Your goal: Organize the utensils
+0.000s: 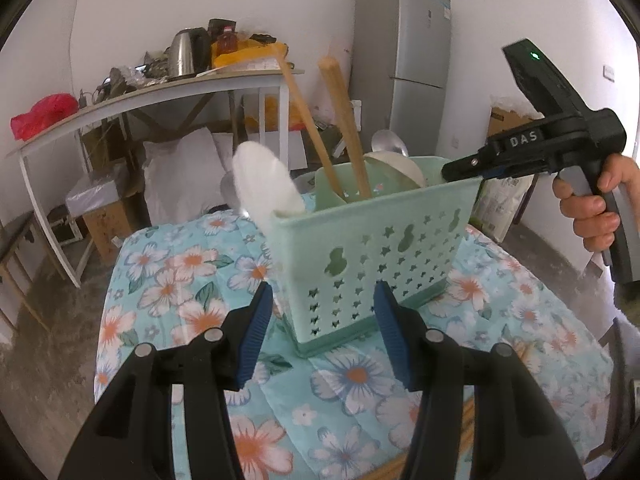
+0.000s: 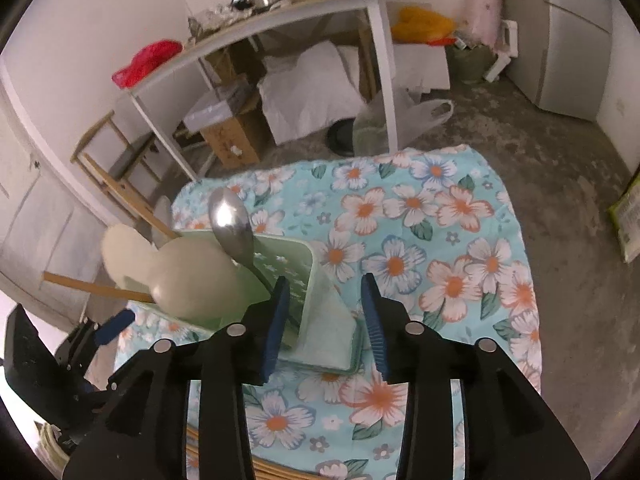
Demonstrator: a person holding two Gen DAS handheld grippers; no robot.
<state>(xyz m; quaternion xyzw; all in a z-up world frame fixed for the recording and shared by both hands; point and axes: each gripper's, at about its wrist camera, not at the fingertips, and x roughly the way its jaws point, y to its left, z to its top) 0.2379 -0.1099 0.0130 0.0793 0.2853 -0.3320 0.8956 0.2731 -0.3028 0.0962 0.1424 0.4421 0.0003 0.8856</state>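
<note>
light: soft, even daylight | shadows: faint | edges: fisheye-warped, dark vignette | blur: slight

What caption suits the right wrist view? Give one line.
Open right hand-held gripper above a green basket holding spoons on a floral cloth.

Kettle (image 1: 187, 51), fridge (image 1: 401, 60), red bag (image 1: 42, 114)
</note>
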